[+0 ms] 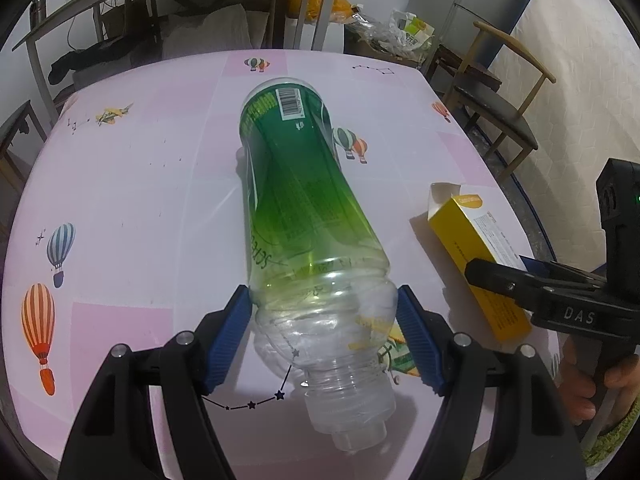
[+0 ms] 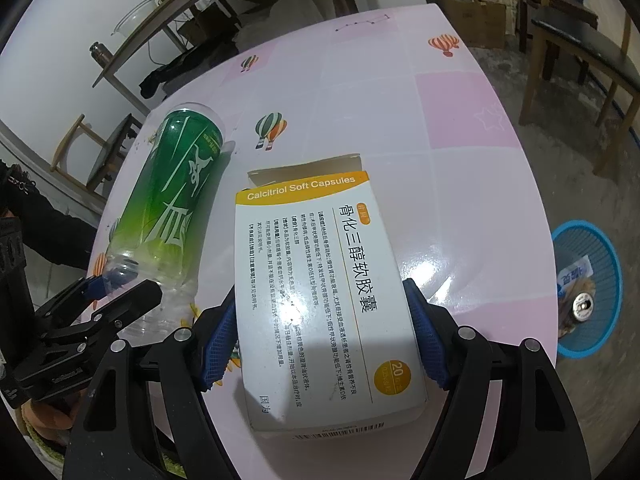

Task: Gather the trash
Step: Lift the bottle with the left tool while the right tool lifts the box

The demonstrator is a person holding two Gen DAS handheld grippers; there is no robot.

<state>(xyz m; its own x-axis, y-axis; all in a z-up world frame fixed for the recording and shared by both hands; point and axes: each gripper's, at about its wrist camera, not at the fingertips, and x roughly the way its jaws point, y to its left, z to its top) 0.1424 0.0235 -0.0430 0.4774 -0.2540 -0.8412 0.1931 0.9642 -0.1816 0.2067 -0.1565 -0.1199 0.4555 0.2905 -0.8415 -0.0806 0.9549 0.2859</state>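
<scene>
- Left gripper: blue pads pressed on both sides of the bottle at its clear shoulder, holding it; the green body runs away ahead of the fingers, neck toward the camera.
- Right gripper: pads clamped on both long edges of the capsule box, whose open flap end points ahead.
- Both items are over the pink table, bottle just left of the box.
- Blue basket sits on the floor to the right of the right gripper, with trash inside.
</scene>
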